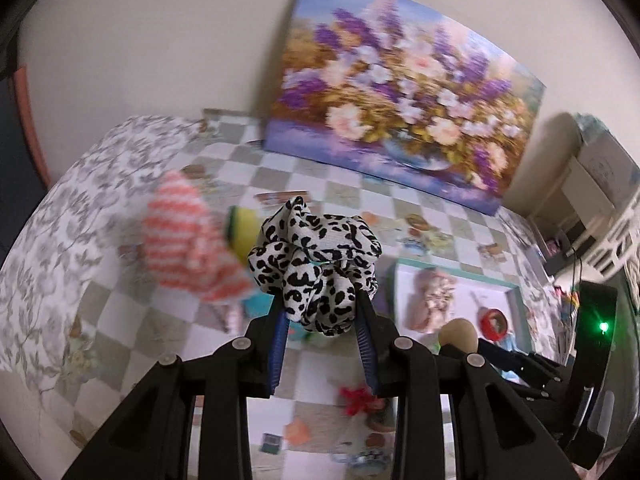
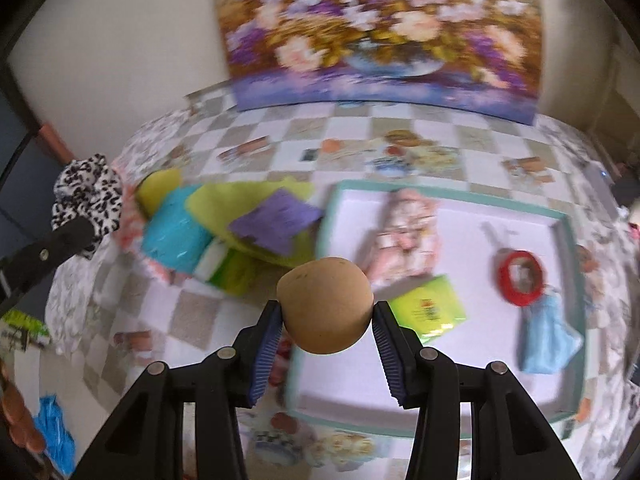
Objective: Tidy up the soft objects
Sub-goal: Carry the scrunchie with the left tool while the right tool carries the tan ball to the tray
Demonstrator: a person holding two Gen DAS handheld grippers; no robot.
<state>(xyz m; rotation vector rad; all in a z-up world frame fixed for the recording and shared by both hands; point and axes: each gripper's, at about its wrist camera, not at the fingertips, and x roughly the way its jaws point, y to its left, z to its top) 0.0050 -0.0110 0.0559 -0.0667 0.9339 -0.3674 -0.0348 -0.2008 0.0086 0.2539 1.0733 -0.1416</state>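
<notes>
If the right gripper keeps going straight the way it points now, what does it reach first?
Probably the white tray floor, near the pink doll and green packet. The right gripper is angled down over it, holding the tan ball. Depth is unclear.

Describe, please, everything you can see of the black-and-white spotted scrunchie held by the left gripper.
The scrunchie is a gathered ring of thin white fabric with black leopard-like spots, bunched into soft ruffles. The left gripper is shut on its lower part, blue ribbed pads pressing from both sides, so most of it puffs out above and beyond the fingertips. It is lifted off the checked tablecloth and touches only the pads. The right wrist view shows it at far left, beside the pile of cloths.
</notes>
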